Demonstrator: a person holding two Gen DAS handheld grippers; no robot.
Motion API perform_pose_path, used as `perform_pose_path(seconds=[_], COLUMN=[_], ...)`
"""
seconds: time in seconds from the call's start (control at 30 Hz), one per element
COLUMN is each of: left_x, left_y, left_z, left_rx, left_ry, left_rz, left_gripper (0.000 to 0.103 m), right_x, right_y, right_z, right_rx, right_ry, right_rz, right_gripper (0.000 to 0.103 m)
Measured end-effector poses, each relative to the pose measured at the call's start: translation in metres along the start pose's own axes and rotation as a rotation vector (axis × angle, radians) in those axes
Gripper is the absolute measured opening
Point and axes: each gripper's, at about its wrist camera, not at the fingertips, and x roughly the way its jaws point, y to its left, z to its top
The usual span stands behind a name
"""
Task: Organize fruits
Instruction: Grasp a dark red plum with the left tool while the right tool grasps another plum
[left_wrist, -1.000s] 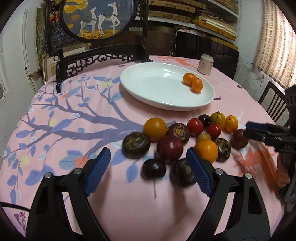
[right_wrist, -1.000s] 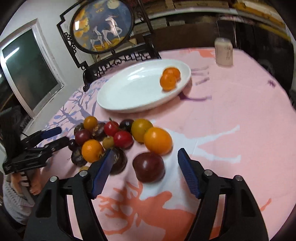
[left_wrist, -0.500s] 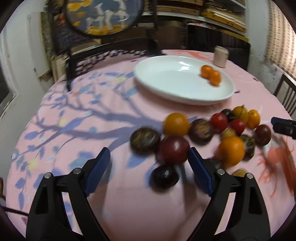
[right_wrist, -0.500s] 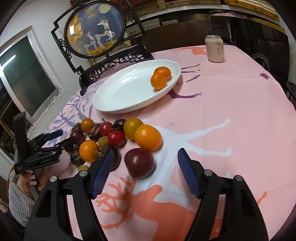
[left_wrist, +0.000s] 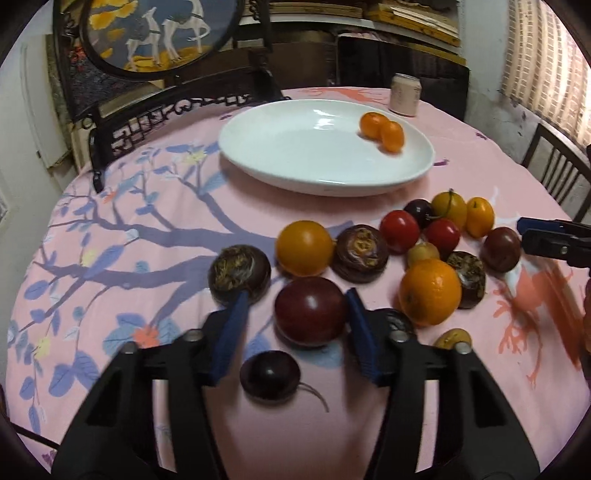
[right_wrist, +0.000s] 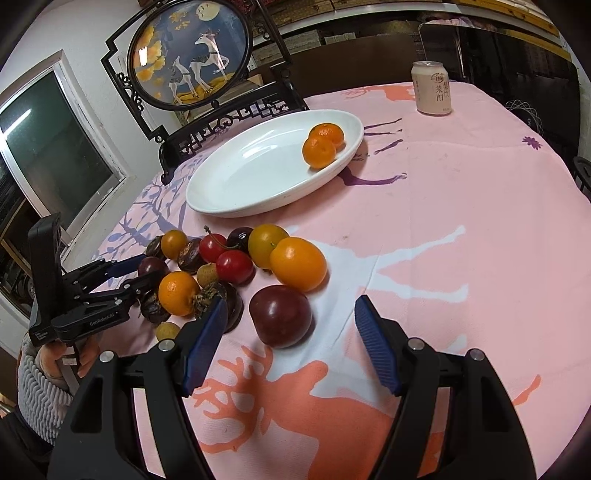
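Pink tablecloth (left_wrist: 184, 332) is seen under both tools. Left gripper (left_wrist: 295, 317) jaws are closing around a dark red plum (left_wrist: 310, 314), one pad not yet touching; right gripper (right_wrist: 291, 325) jaws are held apart, a second plum (right_wrist: 280, 315) between them.

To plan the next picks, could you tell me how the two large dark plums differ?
The plum at the left hand-held gripper has closing jaws beside it and fruit all around; the plum at the right hand-held gripper lies at the pile's edge between wide-open jaws. Both rest on the tablecloth.
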Motion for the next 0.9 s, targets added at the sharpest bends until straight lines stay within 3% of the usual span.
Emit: perform_pose_path(seconds=[0.07, 0.17, 0.33, 0.37, 0.43, 0.6, 0.7, 0.9], left_x=[0.005, 0.007, 0.001, -0.001, -0.005, -0.019, -0.026, -0.017], left_y=[0.002, -0.002, -0.002, -0.002, -0.003, -0.005, -0.001, 0.008], left_z=[0.002, 0.003, -0.001, -0.001, -0.002, 0.001, 0.010, 0.063], left_rx=[-0.017, -0.004, -0.013, -0.017, -0.015, -0.010, -0.035, -0.064], left_ry=[0.015, 0.016, 0.010, 0.005, -0.009, -0.070, -0.098, -0.118], left_rz=[-0.037, -0.031, -0.050, -0.057, -0.064, -0.054, -0.042, -0.027], left_gripper=[0.040, 0.039, 0.039, 0.038, 0.038, 0.038, 0.038, 0.038], right_x=[0.002, 0.006, 0.017, 0.020, 0.023, 0.021, 0.007, -0.003], right_y=[0.001, 0.005, 0.015, 0.017, 0.018, 0.018, 0.016, 0.015], right_z=[-0.001, -0.002, -0.005, -0.006, -0.006, -0.006, -0.001, 0.049], right_rx=[-0.003, -0.022, -0.076, -0.088, -0.101, -0.120, -0.106, -0.028], right_ry=[0.008, 0.019, 0.048, 0.057, 0.056, 0.042, -0.021, -0.116], right_rz=[0.002, -0.004, -0.028, -0.037, -0.051, -0.062, -0.063, -0.063], right_gripper=[0.072, 0.071, 0.051, 0.051, 0.040, 0.038, 0.038, 0.038])
